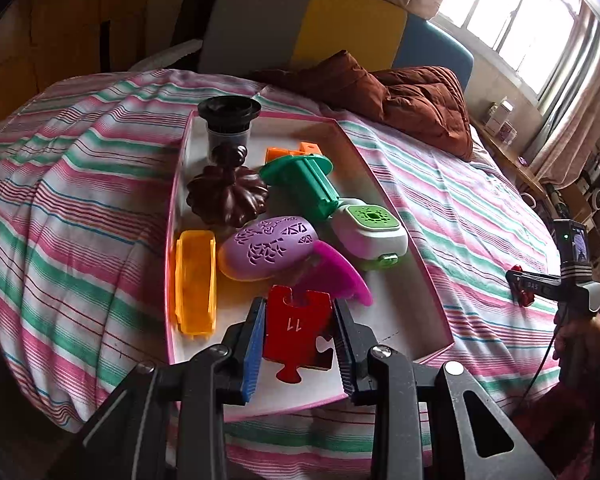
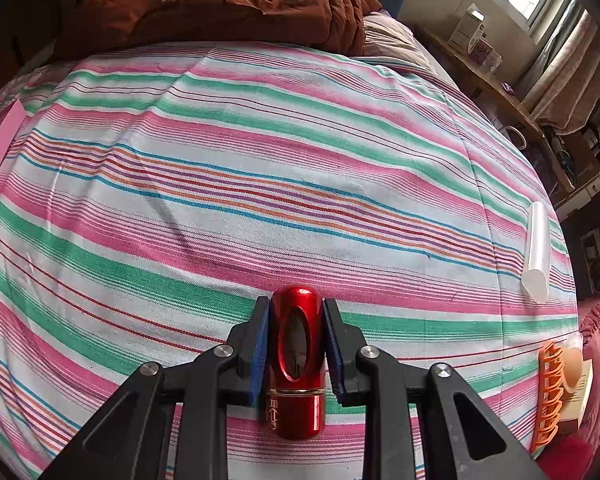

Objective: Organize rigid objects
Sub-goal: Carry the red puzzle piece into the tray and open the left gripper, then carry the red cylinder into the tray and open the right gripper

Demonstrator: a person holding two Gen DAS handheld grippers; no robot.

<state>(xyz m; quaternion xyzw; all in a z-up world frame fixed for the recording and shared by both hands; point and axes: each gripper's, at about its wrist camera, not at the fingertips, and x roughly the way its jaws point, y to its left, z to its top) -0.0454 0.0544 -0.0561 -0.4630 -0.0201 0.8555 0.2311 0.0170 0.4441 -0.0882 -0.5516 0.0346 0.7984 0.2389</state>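
A pink-rimmed white tray (image 1: 400,232) lies on the striped bed and holds several plastic objects: a yellow holder (image 1: 195,280), a purple perforated oval (image 1: 269,245), a green-and-white box (image 1: 370,232), a green flanged piece (image 1: 300,180), a brown fluted piece (image 1: 226,196) and a black-topped cup (image 1: 229,120). My left gripper (image 1: 299,312) is shut on a red puzzle piece (image 1: 296,330) marked 11, at the tray's near end. My right gripper (image 2: 296,312) is shut on a red metallic cylinder (image 2: 297,360) just above the bedspread; it also shows in the left wrist view (image 1: 520,286).
A white tube (image 2: 537,248) lies on the bed at the right. An orange rack (image 2: 550,396) sits at the bed's right edge. A brown quilt (image 1: 412,100) is bunched at the head of the bed. Shelves with clutter stand along the right wall.
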